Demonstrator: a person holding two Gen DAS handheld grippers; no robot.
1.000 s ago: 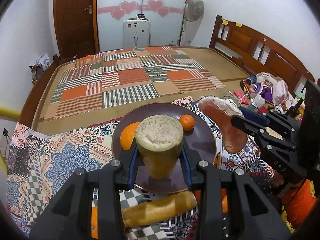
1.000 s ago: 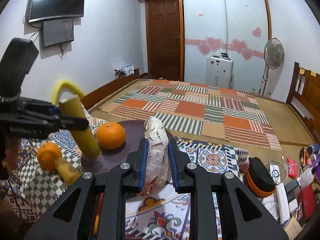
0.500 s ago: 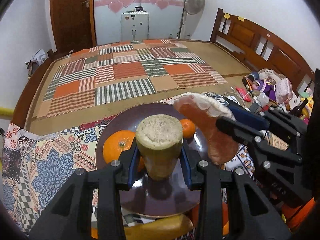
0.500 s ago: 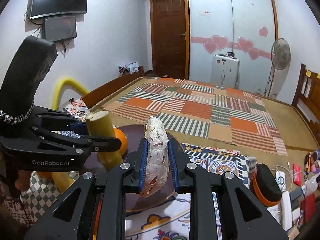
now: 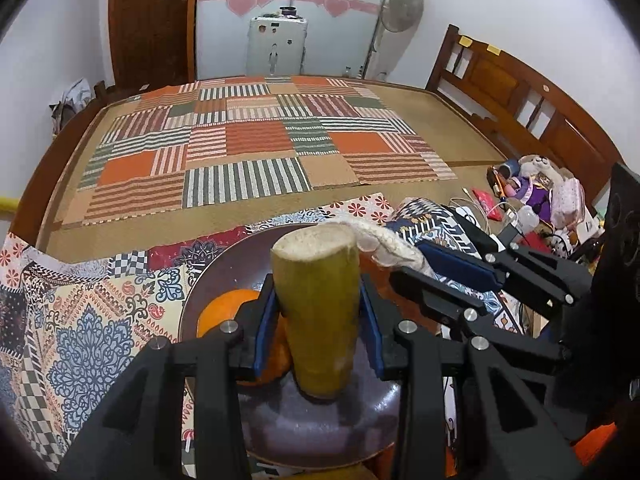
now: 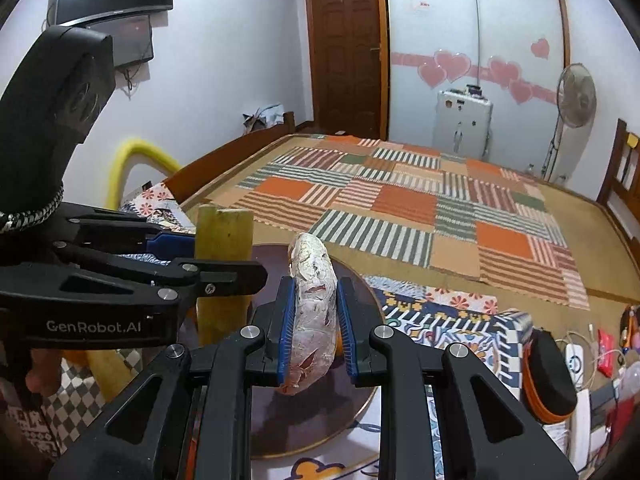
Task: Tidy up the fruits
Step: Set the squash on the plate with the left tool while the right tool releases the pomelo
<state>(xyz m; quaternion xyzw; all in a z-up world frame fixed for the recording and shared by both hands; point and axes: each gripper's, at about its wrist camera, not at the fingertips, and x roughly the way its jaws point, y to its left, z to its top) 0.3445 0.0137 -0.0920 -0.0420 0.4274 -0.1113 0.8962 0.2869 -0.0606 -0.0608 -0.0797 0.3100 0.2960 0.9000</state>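
My left gripper point(image 5: 316, 332) is shut on a yellow-green cut fruit piece point(image 5: 318, 312) and holds it upright with its lower end on the dark round plate point(image 5: 320, 436). An orange point(image 5: 228, 308) lies on the plate just left of it. My right gripper point(image 6: 314, 328) is shut on a pale pink-white fruit wedge point(image 6: 314, 312) and holds it over the same plate point(image 6: 304, 428). In the left wrist view the wedge point(image 5: 388, 244) shows right behind the yellow piece. In the right wrist view the left gripper point(image 6: 224, 256) and its yellow piece point(image 6: 222, 240) are at left.
The plate sits on a patterned cloth point(image 5: 80, 320) at the bed's foot. A striped patchwork mat point(image 5: 256, 152) covers the bed beyond. Clutter, toys and cables point(image 5: 532, 200) lie at right. An orange-and-black case point(image 6: 548, 376) lies right of the plate.
Both grippers have moved in over the plate and lowered. The yellow piece now rests on the plate, and the wedge has come close behind it. The small orange is now hidden.
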